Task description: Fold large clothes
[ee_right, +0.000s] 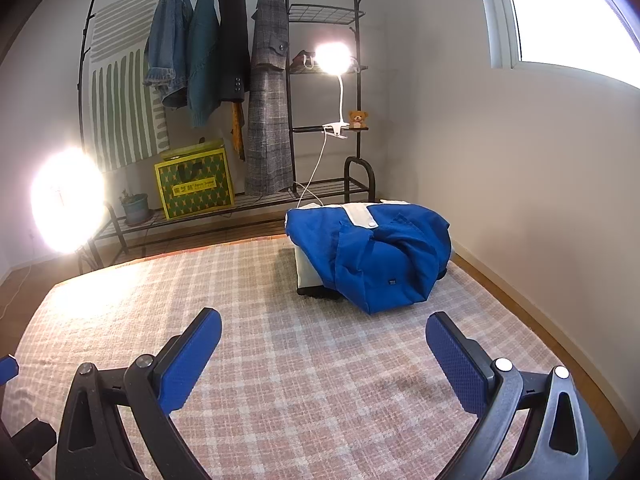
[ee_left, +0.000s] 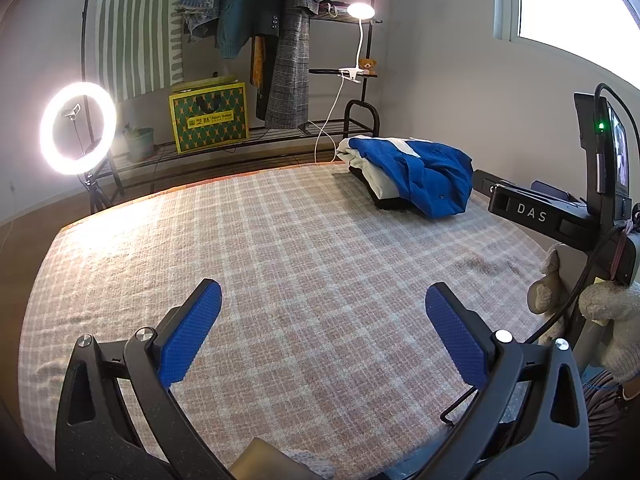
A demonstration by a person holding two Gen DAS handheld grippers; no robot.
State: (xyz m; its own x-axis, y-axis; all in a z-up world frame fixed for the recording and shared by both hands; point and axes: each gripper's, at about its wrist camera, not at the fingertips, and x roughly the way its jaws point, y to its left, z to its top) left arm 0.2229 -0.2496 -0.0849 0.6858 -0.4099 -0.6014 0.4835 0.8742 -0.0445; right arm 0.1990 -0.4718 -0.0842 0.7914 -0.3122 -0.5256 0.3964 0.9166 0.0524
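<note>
The blue jacket (ee_right: pixel 380 256) lies bunched, not flat, atop a stack of pale and dark garments (ee_right: pixel 306 270) at the 1 o'clock far corner of the checked mat (ee_right: pixel 280 360). My left gripper (ee_left: pixel 322 334) and right gripper (ee_right: pixel 322 354) hover over bare mat, fingers wide, empty. This fits either fetching the jacket or having just stacked it.

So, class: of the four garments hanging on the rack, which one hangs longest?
The grey plaid coat, rightmost of the four; its hem reaches nearly to the bottom shelf.
</note>
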